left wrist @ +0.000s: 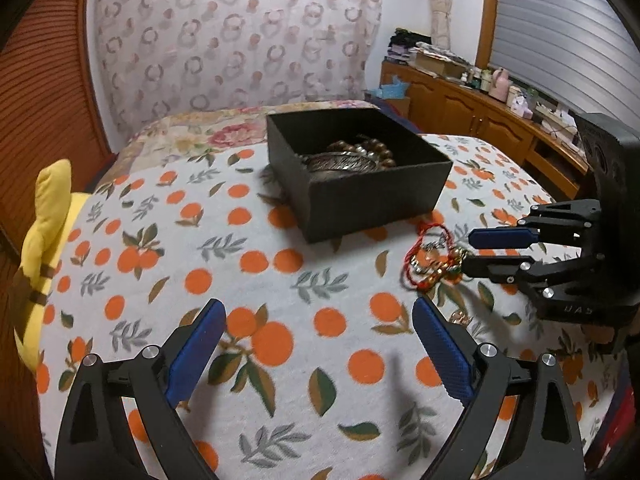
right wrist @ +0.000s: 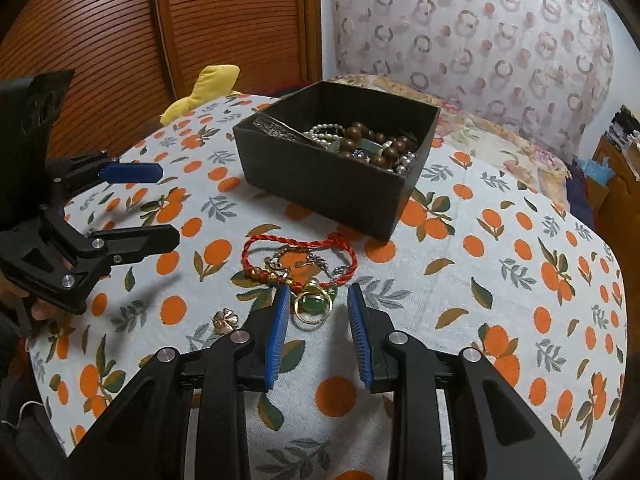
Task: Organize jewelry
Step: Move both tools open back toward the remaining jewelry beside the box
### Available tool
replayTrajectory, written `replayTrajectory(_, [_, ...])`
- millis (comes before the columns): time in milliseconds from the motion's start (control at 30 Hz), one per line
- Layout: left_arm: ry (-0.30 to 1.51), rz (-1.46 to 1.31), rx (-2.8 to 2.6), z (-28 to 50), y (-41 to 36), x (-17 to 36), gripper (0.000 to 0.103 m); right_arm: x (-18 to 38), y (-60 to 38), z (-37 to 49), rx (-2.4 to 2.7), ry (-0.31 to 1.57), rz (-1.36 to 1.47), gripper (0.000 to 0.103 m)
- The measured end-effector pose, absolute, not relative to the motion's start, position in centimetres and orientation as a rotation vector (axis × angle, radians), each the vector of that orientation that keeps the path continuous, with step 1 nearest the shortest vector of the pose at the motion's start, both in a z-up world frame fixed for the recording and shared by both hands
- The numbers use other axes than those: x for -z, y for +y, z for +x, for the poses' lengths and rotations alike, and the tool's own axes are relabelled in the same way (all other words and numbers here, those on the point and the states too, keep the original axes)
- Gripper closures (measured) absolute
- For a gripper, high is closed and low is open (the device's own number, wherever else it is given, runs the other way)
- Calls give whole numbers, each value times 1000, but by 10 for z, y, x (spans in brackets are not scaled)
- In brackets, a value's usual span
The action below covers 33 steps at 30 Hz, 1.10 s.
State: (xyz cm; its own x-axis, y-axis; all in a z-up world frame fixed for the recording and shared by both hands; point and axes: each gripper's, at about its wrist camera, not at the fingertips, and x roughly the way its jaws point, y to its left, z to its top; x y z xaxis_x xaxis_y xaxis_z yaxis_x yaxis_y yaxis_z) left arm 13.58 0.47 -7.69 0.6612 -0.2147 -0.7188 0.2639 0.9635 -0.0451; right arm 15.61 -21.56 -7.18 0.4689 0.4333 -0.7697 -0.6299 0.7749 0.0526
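A black open box [right wrist: 320, 184] [left wrist: 372, 200] stands on the orange-print cloth and holds wooden beads [right wrist: 360, 136], pearls and a silver bangle [left wrist: 340, 160]. In front of it lie a red braided bracelet [right wrist: 256, 246] [left wrist: 412, 256], a silver chain bracelet [right wrist: 316, 260] and a gold ring with a green stone [right wrist: 313, 305]. My right gripper [right wrist: 319, 292] [left wrist: 470, 252] is low over the cloth, jaws partly apart, with the ring lying between the fingertips and untouched. My left gripper [left wrist: 318, 306] [right wrist: 168, 205] hovers wide open over bare cloth, left of the pile, with nothing in it.
A small rose-gold flower piece [right wrist: 226, 318] lies on the cloth left of the ring. A yellow plush toy [left wrist: 44, 240] [right wrist: 208, 88] sits at the cloth's far left edge. A slatted wooden door [right wrist: 120, 40], a patterned curtain and a cluttered wooden sideboard [left wrist: 480, 120] surround the surface.
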Motion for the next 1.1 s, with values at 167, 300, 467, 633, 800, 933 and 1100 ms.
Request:
replayTrajectory(167, [813, 67, 261, 132, 11, 79, 12, 77, -212, 160, -655, 887, -264, 71])
replayTrajectory(300, [806, 62, 253, 131, 13, 77, 12, 77, -210, 158, -663, 876, -272, 80])
replayTrajectory(467, [802, 60, 259, 131, 11, 74, 12, 68, -218, 149, -678, 832, -258, 82])
replayTrajectory(633, [801, 58, 292, 136, -3, 71, 12, 57, -230, 142, -667, 796, -233, 82])
replayTrajectory(800, [804, 57, 342, 146, -21, 69, 15, 52, -244, 141, -645, 788, -215, 82])
replayTrajectory(933, [843, 28, 415, 158, -34, 70, 39, 52, -254, 140, -630, 783, -200, 82])
replayTrajectory(1100, [881, -1, 448, 174, -47, 76, 65, 54, -262, 137, -623, 784, -188, 82])
